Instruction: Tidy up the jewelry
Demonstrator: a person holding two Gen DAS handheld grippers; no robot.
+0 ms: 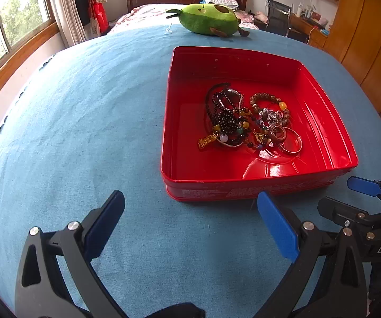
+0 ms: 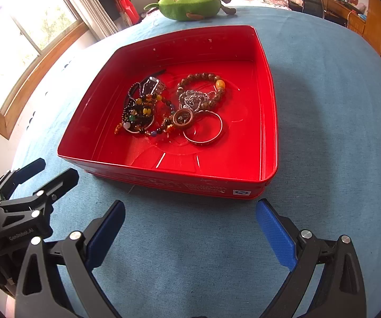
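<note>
Apparently the gathering is done: beaded bracelets point(image 2: 203, 87), a silver bangle point(image 2: 203, 129) and dark necklaces point(image 2: 140, 106) all lie heaped inside the red tin point(image 2: 163, 175). Nothing loose shows on the blue cloth around the tin. Near its front wall, the left gripper point(image 1: 190, 225) and right gripper point(image 2: 190, 233) hover spread wide, empty.

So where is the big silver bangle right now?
The silver bangle lies flat in the red tin, nearest the front wall, touching the small brown ring. In the left wrist view it sits right of the pile.
</note>
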